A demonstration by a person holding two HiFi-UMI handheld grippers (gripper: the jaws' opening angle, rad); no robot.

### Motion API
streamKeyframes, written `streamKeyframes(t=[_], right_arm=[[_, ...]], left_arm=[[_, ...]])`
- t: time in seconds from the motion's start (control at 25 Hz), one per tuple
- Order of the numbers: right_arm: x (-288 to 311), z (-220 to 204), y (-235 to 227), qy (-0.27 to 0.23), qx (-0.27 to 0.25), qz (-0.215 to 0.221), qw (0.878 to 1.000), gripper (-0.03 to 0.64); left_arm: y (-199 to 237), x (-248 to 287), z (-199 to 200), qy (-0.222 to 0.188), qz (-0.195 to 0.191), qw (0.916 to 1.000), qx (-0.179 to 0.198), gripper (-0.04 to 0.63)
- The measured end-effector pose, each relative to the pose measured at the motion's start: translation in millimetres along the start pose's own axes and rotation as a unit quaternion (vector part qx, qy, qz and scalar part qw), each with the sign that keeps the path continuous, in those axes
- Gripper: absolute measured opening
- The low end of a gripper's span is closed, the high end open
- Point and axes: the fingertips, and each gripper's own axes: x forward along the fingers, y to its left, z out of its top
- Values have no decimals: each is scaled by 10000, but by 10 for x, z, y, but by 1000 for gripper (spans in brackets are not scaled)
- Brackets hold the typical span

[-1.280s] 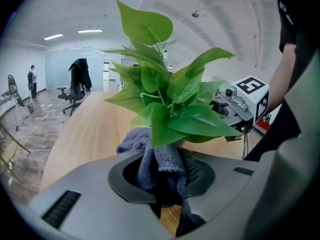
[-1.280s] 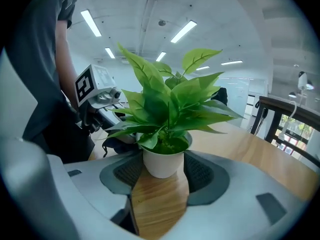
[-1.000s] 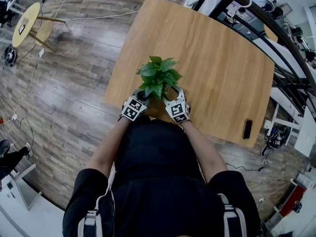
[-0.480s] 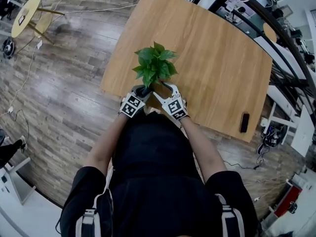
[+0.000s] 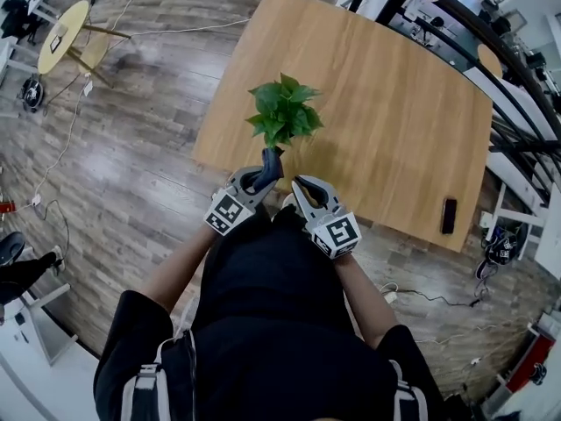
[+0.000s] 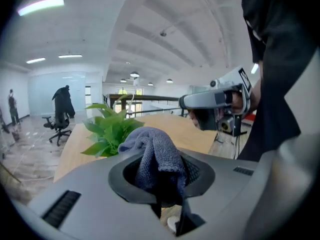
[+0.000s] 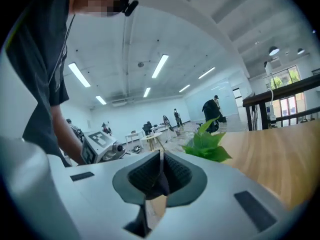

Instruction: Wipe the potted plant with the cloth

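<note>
Grey cloth point(image 6: 154, 156) clenched in left gripper point(image 5: 261, 177), upright plant point(image 5: 284, 112) just ahead of it, farther from right gripper point(image 5: 300, 185), jaws closing with nothing between them.

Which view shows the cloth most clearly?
The left gripper view: the cloth fills the centre, bunched between the jaws of the left gripper. In the head view the cloth is only a small dark shape at that gripper's tip. The right gripper view does not show it.
</note>
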Motion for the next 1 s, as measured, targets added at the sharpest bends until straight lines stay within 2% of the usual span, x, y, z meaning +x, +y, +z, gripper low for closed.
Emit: streamKeyframes(t=[0.12, 0.32, 0.56, 0.68, 0.76, 1.0], right_arm=[[-123, 280, 181, -248, -147, -384, 9988, 34], [-222, 389, 523, -269, -514, -1131, 9919, 20], [-169, 586, 1098, -571, -802, -1541, 9831, 18], [-198, 595, 1343, -529, -1300, -1872, 9722, 19], [-226, 622, 1500, -551, -1533, -2051, 9651, 19], [-378, 604, 1835, -832, -1261, -2426, 9583, 19]], left_arm=[[-61, -324, 340, -740, 201, 9954, -566, 114], [-190, -826, 667, -1412, 466, 9842, -960, 114], [-330, -1360, 982, -1748, 591, 9801, -728, 114], [-401, -1520, 977, -1756, 530, 9793, -860, 114], [-460, -1610, 987, -1883, 454, 9777, -816, 114], [-689, -1886, 932, -1987, 356, 9772, -664, 114]])
